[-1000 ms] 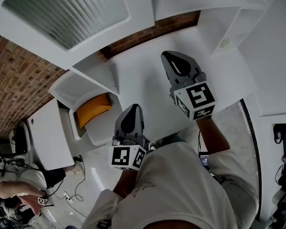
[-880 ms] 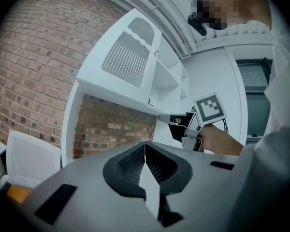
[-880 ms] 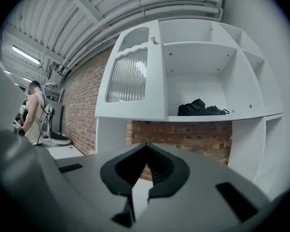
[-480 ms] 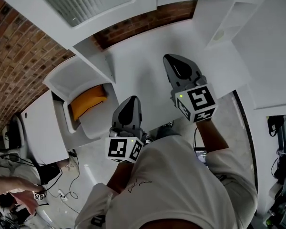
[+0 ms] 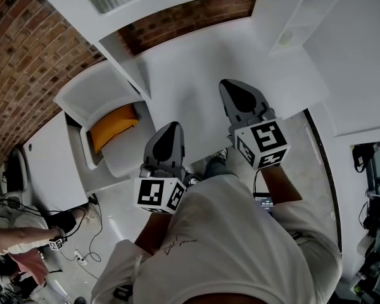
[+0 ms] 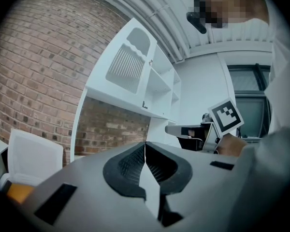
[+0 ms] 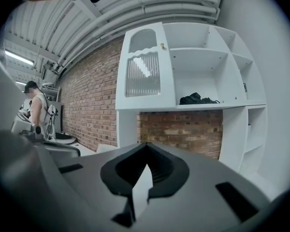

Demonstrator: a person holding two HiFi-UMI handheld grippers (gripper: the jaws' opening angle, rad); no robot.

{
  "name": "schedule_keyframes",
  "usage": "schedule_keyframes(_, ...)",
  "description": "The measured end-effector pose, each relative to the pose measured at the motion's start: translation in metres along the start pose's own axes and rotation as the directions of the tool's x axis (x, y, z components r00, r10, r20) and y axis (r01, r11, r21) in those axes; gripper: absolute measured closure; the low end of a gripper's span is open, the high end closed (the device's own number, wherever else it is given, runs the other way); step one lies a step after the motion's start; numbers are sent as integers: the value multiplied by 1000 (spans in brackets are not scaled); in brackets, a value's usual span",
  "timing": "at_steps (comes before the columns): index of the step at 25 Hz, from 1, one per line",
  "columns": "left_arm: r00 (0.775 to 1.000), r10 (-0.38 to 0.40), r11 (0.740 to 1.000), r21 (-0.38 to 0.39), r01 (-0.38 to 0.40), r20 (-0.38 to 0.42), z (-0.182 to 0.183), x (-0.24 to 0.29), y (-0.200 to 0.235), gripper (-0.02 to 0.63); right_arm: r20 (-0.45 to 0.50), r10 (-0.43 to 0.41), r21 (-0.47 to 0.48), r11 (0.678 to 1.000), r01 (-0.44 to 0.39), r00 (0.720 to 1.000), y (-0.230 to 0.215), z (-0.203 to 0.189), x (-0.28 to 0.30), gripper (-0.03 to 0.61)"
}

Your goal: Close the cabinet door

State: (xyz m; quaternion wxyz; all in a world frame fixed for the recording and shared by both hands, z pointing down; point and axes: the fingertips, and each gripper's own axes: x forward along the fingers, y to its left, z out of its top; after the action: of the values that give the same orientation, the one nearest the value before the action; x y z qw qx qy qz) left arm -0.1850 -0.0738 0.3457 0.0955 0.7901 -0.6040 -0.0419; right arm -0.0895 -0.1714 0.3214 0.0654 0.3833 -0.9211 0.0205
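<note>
Left gripper (image 5: 171,132) and right gripper (image 5: 235,90) hang clenched, empty, well short of the far cabinet door (image 7: 143,66); a reach toward it likely follows.

Head view looks down; both gripper views share the cabinet (image 7: 191,62).

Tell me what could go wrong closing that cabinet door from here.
1. The door has a ribbed glass panel; a push there with the shut right gripper could slip or stress the glass.
2. The dark bundle on the shelf may sit far enough forward to block the door.
3. The knob is small, so a grab may miss.
</note>
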Motion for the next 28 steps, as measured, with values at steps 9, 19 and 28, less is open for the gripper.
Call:
schedule_keyframes(9, 1000, 1, 1000, -2, -1, 3, -2, -32, -3, 597, -32, -20, 13, 1000, 20, 999, 26, -16, -39, 555)
schedule_keyframes(19, 999, 37, 999, -4, -37, 11, -7, -60, 4, 597, -123, -18, 41, 999, 23, 992, 55, -43, -75, 555)
schedule_keyframes(28, 998, 65, 998, 17, -65, -15, -13, -72, 5, 597, -146, 1, 65, 998, 9, 989, 69, -51, -90, 557)
